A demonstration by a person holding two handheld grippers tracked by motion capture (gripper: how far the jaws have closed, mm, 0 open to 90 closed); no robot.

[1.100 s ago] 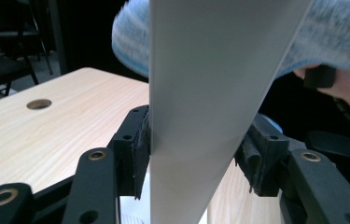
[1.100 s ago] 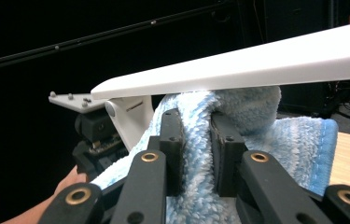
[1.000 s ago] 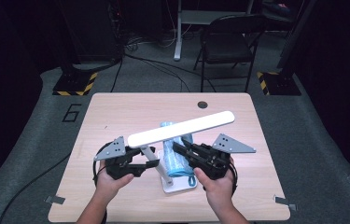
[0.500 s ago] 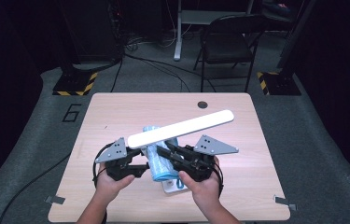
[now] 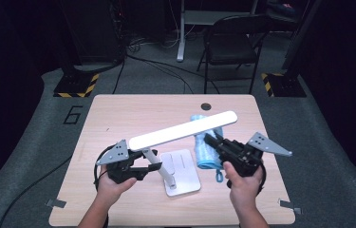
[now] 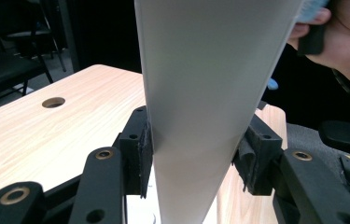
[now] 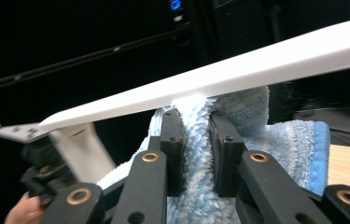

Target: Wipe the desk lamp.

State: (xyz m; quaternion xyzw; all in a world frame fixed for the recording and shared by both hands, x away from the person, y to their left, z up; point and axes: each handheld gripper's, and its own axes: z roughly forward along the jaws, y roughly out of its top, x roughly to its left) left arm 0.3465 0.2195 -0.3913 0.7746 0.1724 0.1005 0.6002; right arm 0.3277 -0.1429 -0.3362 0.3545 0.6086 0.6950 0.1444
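under the slanted white light bar (image 5: 183,131) of the desk lamp, the right gripper (image 5: 215,141) pinches a blue microfibre cloth (image 7: 238,126) up against the bar's underside. the bar's long axis climbs from the left gripper (image 5: 153,161), clamped on its low end, toward the far right. the cloth sits nearer the raised end, right of the lamp base (image 5: 182,172).

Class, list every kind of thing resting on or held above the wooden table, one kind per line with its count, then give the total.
White desk lamp: 1
Blue microfibre cloth: 1
Hand-held gripper: 2, the left clamping the lamp's bar, the right pinching the cloth
Total: 4
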